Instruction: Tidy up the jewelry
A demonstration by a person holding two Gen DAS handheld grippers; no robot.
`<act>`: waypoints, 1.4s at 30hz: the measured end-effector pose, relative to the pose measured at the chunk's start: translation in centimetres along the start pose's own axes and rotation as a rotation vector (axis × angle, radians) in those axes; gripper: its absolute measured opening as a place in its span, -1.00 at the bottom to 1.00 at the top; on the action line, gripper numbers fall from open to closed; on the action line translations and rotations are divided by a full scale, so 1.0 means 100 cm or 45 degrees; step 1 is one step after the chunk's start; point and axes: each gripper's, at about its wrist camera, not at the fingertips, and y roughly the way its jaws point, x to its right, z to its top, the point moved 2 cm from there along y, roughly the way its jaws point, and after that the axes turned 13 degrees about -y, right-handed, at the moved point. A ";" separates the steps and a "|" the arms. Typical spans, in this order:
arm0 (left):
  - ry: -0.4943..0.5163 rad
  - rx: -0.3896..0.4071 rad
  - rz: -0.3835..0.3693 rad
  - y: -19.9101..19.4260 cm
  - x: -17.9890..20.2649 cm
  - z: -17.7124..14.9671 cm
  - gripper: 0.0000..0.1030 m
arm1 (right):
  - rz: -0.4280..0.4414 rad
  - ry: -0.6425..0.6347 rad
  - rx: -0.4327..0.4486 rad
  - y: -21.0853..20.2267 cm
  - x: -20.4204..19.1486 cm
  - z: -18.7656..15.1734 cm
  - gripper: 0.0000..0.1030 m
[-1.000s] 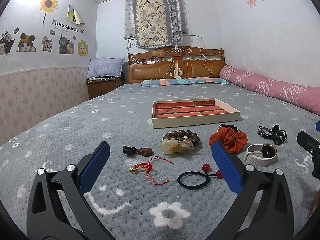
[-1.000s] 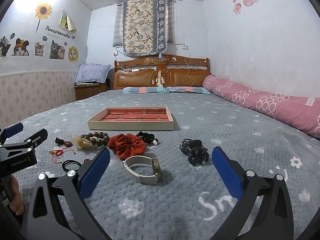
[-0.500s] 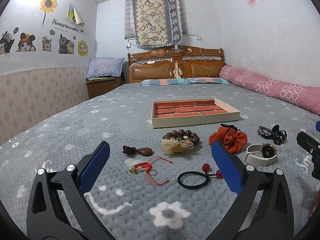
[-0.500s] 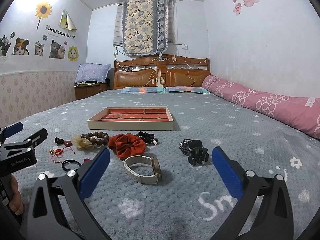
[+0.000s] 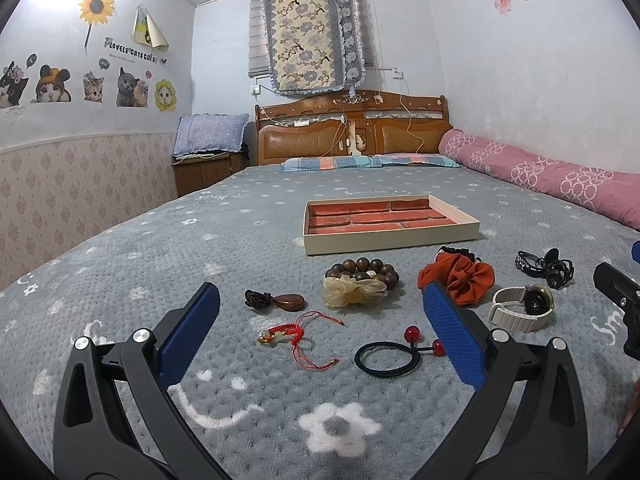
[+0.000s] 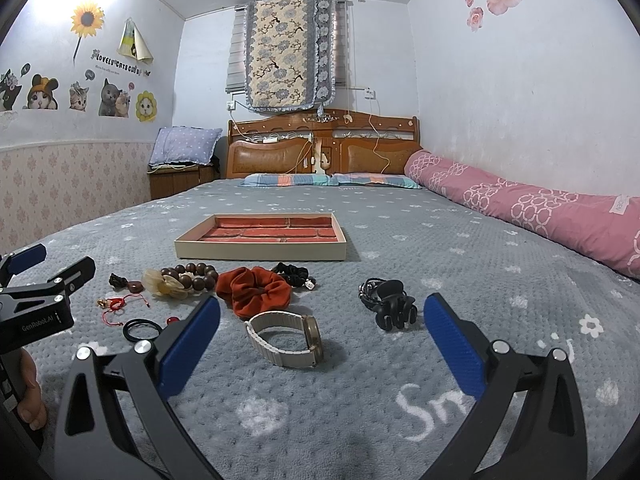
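A shallow cream tray (image 5: 394, 237) with a brick-pattern floor lies on the grey bedspread; it also shows in the right wrist view (image 6: 260, 249). In front lie a wooden bead bracelet (image 5: 362, 269), a cream flower tie (image 5: 352, 293), a brown pendant (image 5: 288, 302), a red cord bracelet (image 5: 294, 334), a black hair tie with red balls (image 5: 386, 354), an orange scrunchie (image 6: 253, 290), a white-strap watch (image 6: 286, 338) and a black claw clip (image 6: 390, 308). My left gripper (image 5: 320, 328) is open above the red cord bracelet. My right gripper (image 6: 320, 330) is open above the watch.
A black beaded tie (image 6: 294, 273) lies behind the scrunchie. A pink rolled quilt (image 6: 532, 210) runs along the right wall. Pillows (image 5: 368, 161) and a wooden headboard (image 5: 352, 130) stand at the far end. The left gripper's body (image 6: 36, 300) shows at the left.
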 end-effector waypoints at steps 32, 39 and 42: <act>-0.047 -0.101 -0.011 0.016 -0.009 -0.004 0.91 | -0.050 -0.016 -0.038 0.007 0.001 -0.004 0.93; 0.027 -0.138 0.005 0.024 0.004 -0.001 0.91 | -0.033 -0.008 -0.095 0.020 0.004 -0.003 0.93; 0.052 -0.157 0.019 0.030 0.010 0.002 0.91 | -0.010 0.021 -0.132 0.028 0.005 -0.001 0.93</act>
